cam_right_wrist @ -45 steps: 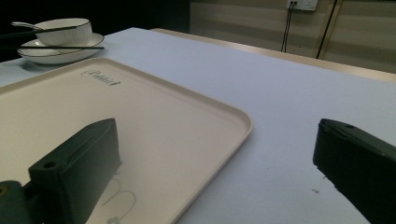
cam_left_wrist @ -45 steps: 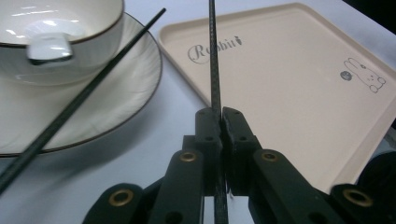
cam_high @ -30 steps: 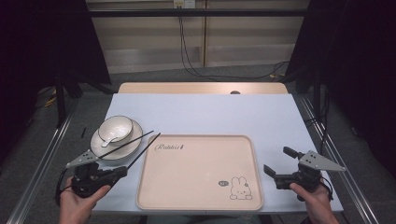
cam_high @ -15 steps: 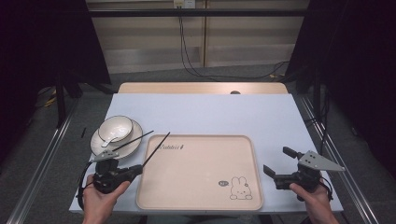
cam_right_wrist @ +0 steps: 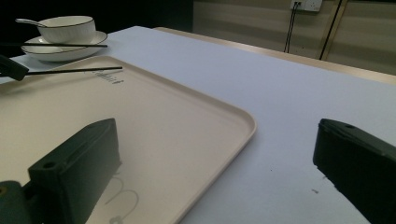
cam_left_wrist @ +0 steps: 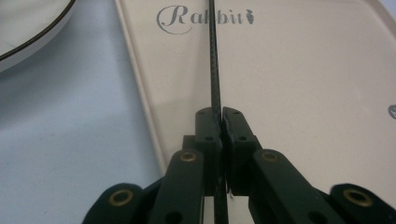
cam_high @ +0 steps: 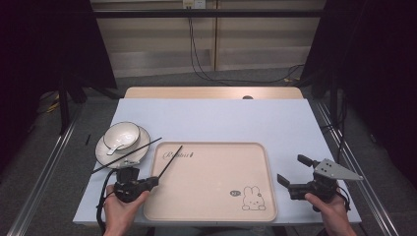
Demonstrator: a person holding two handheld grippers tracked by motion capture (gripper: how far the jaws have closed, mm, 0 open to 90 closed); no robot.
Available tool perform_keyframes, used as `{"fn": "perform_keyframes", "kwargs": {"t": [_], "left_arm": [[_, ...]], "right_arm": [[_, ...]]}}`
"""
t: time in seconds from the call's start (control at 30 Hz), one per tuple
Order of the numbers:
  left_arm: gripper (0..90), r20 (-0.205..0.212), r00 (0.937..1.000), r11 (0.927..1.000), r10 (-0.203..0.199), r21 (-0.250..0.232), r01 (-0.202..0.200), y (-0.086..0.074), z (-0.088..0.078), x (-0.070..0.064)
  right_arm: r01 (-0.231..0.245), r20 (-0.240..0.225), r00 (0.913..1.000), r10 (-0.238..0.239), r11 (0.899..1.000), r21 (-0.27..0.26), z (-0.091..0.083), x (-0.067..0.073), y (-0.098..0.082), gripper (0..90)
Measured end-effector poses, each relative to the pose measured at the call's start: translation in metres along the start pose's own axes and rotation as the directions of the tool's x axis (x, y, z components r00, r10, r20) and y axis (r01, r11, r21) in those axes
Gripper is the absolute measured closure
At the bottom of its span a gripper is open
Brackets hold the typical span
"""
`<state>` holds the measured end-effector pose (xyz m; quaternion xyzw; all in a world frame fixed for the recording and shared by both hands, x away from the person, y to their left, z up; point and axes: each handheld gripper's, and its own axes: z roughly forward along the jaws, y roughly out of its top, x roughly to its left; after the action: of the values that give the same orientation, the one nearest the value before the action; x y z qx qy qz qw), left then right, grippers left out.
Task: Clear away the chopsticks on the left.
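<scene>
Pinching one black chopstick [cam_left_wrist: 215,65] by its end above the tray [cam_high: 255,216], the left gripper [cam_high: 156,180] is risking it pivoting or slipping, while the right gripper [cam_high: 294,172] is idling wide open.

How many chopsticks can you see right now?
2. One chopstick is clamped in the left hand-held gripper over the tray; the other chopstick rests across the plate.

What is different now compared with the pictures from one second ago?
The left gripper, shut on one thin black chopstick, moved from beside the white plate toward the beige rabbit-printed tray, so the chopstick now reaches over it. The other chopstick, white bowl and open right gripper stayed put.
</scene>
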<state>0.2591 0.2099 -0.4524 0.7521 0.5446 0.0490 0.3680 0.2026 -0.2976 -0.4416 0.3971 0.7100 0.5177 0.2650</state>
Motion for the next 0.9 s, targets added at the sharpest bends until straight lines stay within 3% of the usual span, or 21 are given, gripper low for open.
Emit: {"fn": "perform_keyframes", "kwargs": {"t": [0.1,0.3,0.4,0.63,0.9], "left_arm": [[85.8,-0.028,0.9994,0.9997,-0.022,0.013,0.022,0.0,0.007,-0.001],[85.4,-0.04,0.9989,0.9981,-0.024,0.055,0.026,-0.002,0.016,-0.004],[85.4,-0.054,0.9984,0.9987,-0.017,0.047,0.019,-0.003,0.016,-0.006],[80.2,-0.034,0.9994,0.999,-0.006,0.043,0.008,-0.002,0.017,-0.006],[67.8,0.039,0.9988,0.9996,0.029,0.005,-0.029,-0.001,0.011,-0.002]], "right_arm": [[-0.001,0.001,1.0,0.001,1.0,0.001,0.0,0.0,0.0,0.5],[0.003,0.0,1.0,-0.003,1.0,0.001,0.0,0.0,0.0,0.5],[0.004,-0.002,1.0,-0.004,1.0,0.0,0.0,0.0,0.0,0.5],[0.006,-0.003,1.0,-0.006,1.0,-0.001,0.001,0.001,0.0,0.5],[0.009,-0.004,1.0,-0.009,1.0,-0.002,0.001,0.0,0.0,0.5]]}}
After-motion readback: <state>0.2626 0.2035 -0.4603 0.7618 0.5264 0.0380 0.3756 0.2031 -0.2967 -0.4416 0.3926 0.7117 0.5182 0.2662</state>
